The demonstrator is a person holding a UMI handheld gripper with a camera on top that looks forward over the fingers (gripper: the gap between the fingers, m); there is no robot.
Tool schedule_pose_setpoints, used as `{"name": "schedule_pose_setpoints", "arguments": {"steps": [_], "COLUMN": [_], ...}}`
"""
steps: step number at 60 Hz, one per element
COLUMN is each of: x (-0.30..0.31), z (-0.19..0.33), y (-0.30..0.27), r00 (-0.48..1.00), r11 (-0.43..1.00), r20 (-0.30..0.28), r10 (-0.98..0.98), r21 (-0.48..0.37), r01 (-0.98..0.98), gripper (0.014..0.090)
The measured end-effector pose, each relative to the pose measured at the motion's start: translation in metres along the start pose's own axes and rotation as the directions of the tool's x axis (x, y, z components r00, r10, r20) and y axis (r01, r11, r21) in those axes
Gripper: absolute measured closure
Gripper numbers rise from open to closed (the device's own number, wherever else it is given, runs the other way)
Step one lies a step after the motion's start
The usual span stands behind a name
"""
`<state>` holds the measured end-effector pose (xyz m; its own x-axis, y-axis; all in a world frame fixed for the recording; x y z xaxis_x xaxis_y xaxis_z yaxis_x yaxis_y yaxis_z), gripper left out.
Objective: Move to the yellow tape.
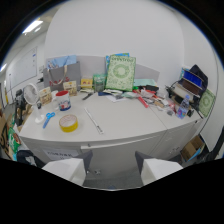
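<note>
While flat, yellow tape (68,123) shows 1 wide ring.

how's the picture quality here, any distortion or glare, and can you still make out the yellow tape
Gripper view: strong fisheye, so the table edge bows and a black ring frames the scene; a bright ceiling light glares far beyond the desk; the yellow tape reads clearly, beyond the open gripper; small clutter further back is blurry.

Claw (113,167) bases — cut off below
</note>
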<state>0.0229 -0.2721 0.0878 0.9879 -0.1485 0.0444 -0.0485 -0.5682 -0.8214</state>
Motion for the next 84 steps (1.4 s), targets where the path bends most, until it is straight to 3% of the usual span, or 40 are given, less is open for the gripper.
{"name": "schedule_pose_setpoints", "arguments": {"steps": [12,18,39,47,84], "x": [-0.004,-0.022,-0.136,-0.159,-0.190], "z": [-0.001,-0.005,-0.009,0.005,0.148], "y": [0.002,0.004,0.033,0.039,-0.029], "r00": [1.000,1.000,0.976,0.967,0.954], "r11": [1.000,1.000,0.998,0.997,0.991], "r20": [-0.007,0.016,0.210,0.248,0.272], "r10": [0.001,-0.005,-0.057,-0.064,-0.125], "r21": [-0.002,0.004,-0.005,-0.020,-0.021], "r01": [-0.001,0.005,0.060,0.071,0.136], "gripper": [0.0202,0.0208,0.0202,0.0203,0.0205]}}
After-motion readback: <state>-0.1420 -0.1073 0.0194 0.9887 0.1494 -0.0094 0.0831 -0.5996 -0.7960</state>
